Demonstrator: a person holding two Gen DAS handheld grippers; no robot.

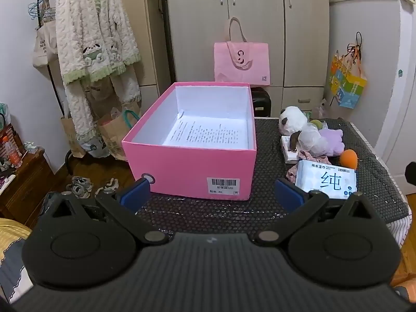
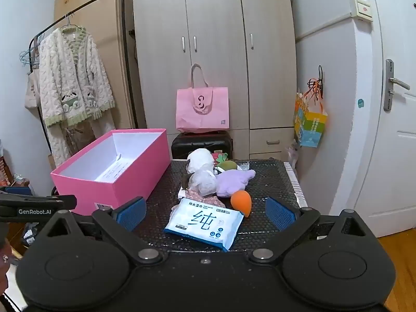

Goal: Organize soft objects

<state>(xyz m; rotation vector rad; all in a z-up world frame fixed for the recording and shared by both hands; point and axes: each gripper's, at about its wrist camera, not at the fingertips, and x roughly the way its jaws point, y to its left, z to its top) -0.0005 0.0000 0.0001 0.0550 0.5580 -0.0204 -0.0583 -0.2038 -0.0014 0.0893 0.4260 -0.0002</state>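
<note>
An open pink box (image 1: 192, 161) (image 2: 114, 179) with a printed sheet inside stands on the left of a black mat-covered table (image 1: 208, 213) (image 2: 270, 179). To its right lies a pile: a wet wipes pack (image 1: 327, 179) (image 2: 205, 222), an orange sponge (image 1: 349, 158) (image 2: 241, 202), a purple plush (image 1: 331, 140) (image 2: 234, 182), a white panda plush (image 1: 292, 119) (image 2: 200, 160), a white bundle (image 2: 204, 182) and floral cloth (image 2: 200, 197). My left gripper (image 1: 212, 195) is open and empty before the box. My right gripper (image 2: 205, 214) is open, its fingers either side of the wipes pack.
A pink tote bag (image 1: 241, 62) (image 2: 202, 109) sits on a black suitcase (image 2: 202, 144) behind the table, before a wardrobe. A fluffy robe (image 1: 93, 41) hangs on a rack at left. A door (image 2: 390, 130) is at right. The left gripper's body (image 2: 36, 205) shows at left.
</note>
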